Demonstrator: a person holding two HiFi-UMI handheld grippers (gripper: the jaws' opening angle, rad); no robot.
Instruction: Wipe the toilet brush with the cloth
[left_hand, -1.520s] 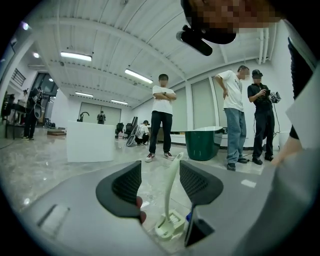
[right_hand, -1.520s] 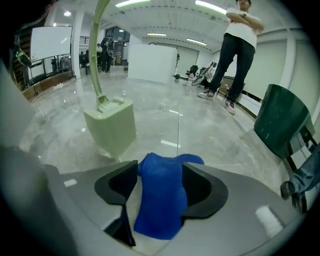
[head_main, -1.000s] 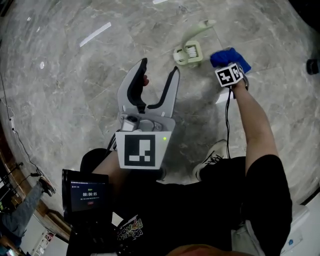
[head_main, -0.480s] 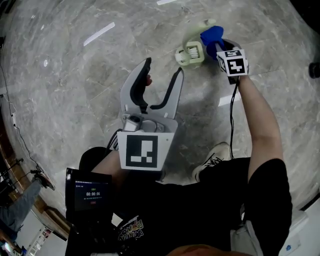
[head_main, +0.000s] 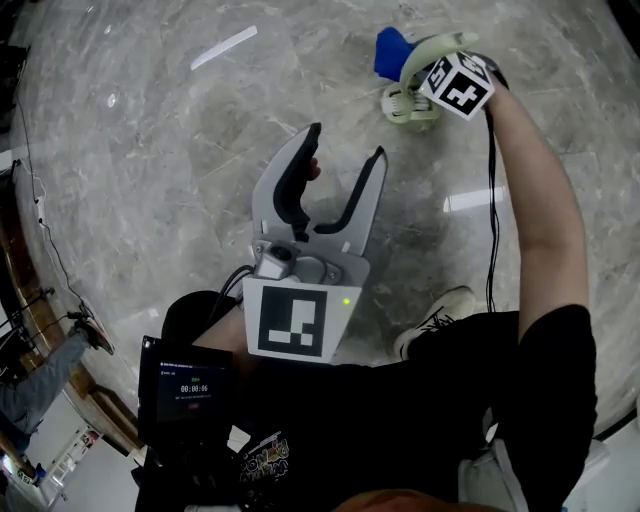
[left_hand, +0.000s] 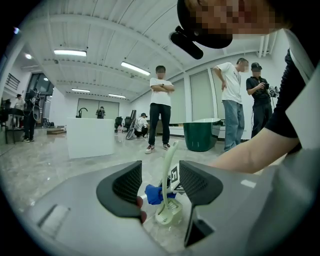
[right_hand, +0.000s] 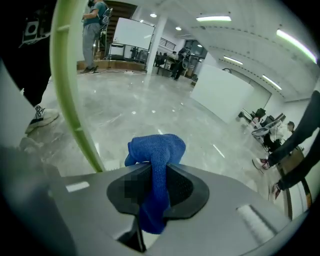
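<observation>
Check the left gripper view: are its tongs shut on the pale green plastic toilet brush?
No, the left tongs stand open; the brush stands farther off.

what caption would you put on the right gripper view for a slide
Right claw clamped on the blue cloth beside the pale green toilet brush handle.

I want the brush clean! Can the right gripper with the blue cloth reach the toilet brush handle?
Probably yes. The right gripper, jaws shut on the blue cloth, is beside the toilet brush handle, nothing between.

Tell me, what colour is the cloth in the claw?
The cloth is bright blue. It shows best in the right gripper view.
</observation>
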